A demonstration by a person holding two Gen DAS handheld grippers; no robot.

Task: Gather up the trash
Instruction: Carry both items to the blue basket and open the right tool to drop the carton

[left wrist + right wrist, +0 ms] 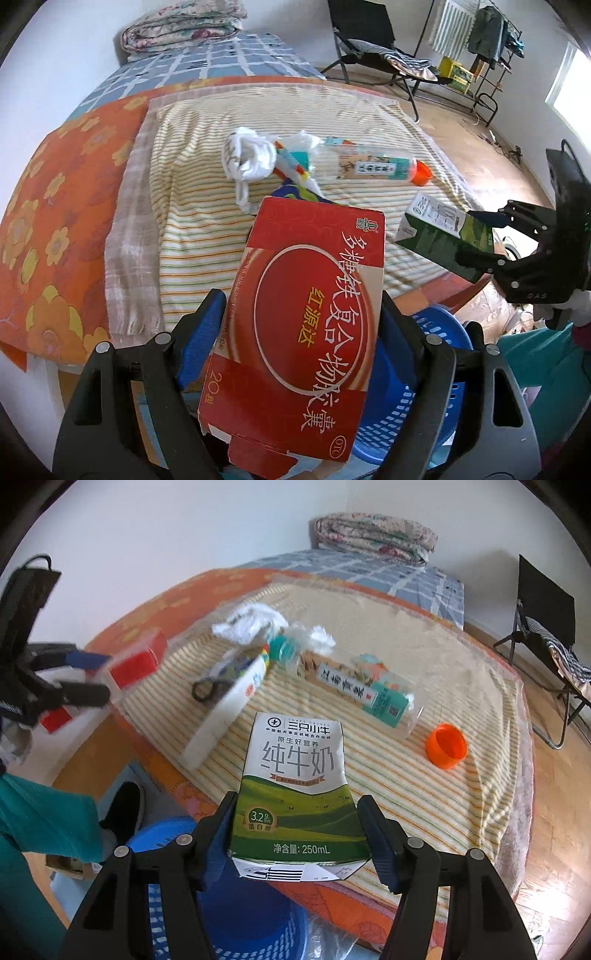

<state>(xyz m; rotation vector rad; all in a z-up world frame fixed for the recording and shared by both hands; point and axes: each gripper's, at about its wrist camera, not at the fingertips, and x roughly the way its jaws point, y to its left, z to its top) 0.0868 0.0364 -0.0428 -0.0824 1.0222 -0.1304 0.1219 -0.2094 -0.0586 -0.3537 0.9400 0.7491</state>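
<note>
My left gripper [301, 325] is shut on a flat red medicine box [299, 317], held above the bed's near edge. My right gripper [297, 834] is shut on a green and white milk carton [295, 794]. From the left wrist view the carton [439, 232] hangs at the right in the other gripper [480, 240]. Still on the striped towel [406, 782] lie a crumpled white tissue [247, 155], a clear plastic bottle [354, 690], its orange cap [446, 750], a white tube box [225, 716] and black scissors [207, 688].
A blue slotted basket [236, 915] stands on the floor below both grippers, at the bed's near edge. A person's teal sleeve [44, 812] and black shoe [123, 808] are at the left. A black folding chair [373, 48] and a clothes rack [480, 40] stand beyond the bed.
</note>
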